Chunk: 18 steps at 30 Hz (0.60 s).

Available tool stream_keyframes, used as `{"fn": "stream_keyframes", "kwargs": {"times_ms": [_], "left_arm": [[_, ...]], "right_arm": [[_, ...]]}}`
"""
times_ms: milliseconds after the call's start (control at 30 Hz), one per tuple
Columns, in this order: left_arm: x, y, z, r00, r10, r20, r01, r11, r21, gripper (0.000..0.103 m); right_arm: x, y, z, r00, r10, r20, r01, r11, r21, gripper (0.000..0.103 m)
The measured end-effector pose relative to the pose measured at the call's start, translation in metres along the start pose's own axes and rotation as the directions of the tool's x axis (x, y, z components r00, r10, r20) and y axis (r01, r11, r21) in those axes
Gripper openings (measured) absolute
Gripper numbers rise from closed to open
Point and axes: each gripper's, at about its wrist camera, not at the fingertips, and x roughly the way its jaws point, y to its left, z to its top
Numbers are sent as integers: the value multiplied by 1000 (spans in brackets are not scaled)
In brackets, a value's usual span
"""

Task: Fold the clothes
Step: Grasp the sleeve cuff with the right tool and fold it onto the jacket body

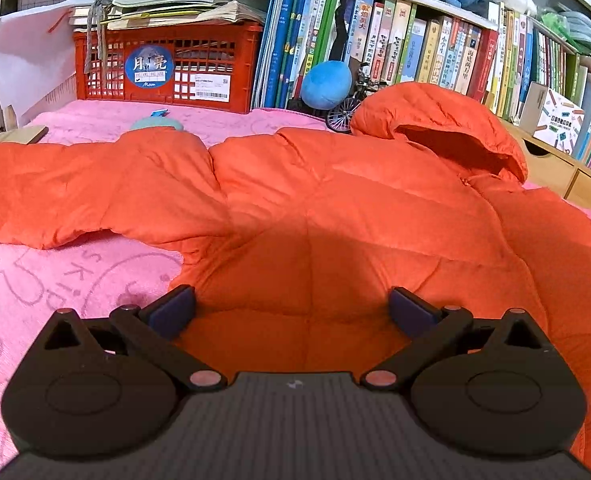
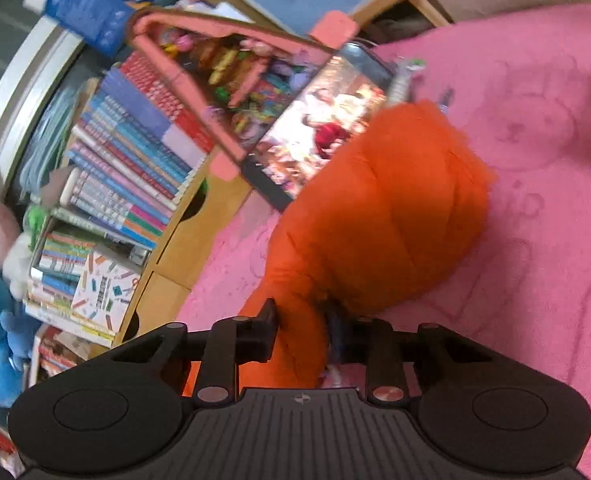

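Between the clenched right claw (image 2: 301, 330) pads, orange jacket (image 2: 379, 216) sleeve; left claw (image 1: 291, 312) released

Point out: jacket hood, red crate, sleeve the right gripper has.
jacket hood (image 1: 447, 120): left wrist view, on the hood's outer top.
red crate (image 1: 223, 46): left wrist view, on its latticed front wall.
sleeve (image 2: 383, 216): right wrist view, on the puffy middle, ahead of the pinch.

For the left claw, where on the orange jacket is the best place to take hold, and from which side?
Probably the jacket's bottom hem, right in front of the open left claw. The jacket lies flat on the pink blanket, so a low approach from the near side lets one finger slide under the edge. The puffy middle gives nothing thin to pinch. The right claw is shut on a sleeve.
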Motion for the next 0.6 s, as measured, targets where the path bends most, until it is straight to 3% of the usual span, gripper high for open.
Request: {"fn": "stream_keyframes", "kwargs": {"times_ms": [167,300,400,467,500,533,567,600], "left_arm": [[-1,2,0,1000,-12,5,12,1000,-15,103],[-2,4,0,1000,-21,10,21,999,-26,103],[-3,5,0,1000,-27,12,27,999,-34,103],[-3,6,0,1000,-29,13,29,999,-36,103],[-3,6,0,999,-30,13,31,999,-37,103],[-3,6,0,999,-32,13,32,999,-38,103],[-3,6,0,999,-33,13,34,999,-40,103],[-4,7,0,999,-35,14,35,999,-41,103]], "right_arm": [[-10,43,-10,991,132,15,-130,988,-77,13],[-18,103,-31,962,273,-28,-273,945,-180,12],[-25,162,-75,910,384,-157,-415,848,-331,12],[-25,199,-123,858,407,-313,-511,736,-444,17],[-24,214,-150,835,388,-390,-545,680,-491,26],[-21,223,-175,819,357,-449,-566,633,-529,43],[-18,230,-200,804,323,-499,-584,586,-562,54],[-15,230,-218,799,291,-526,-589,555,-587,70]]}}
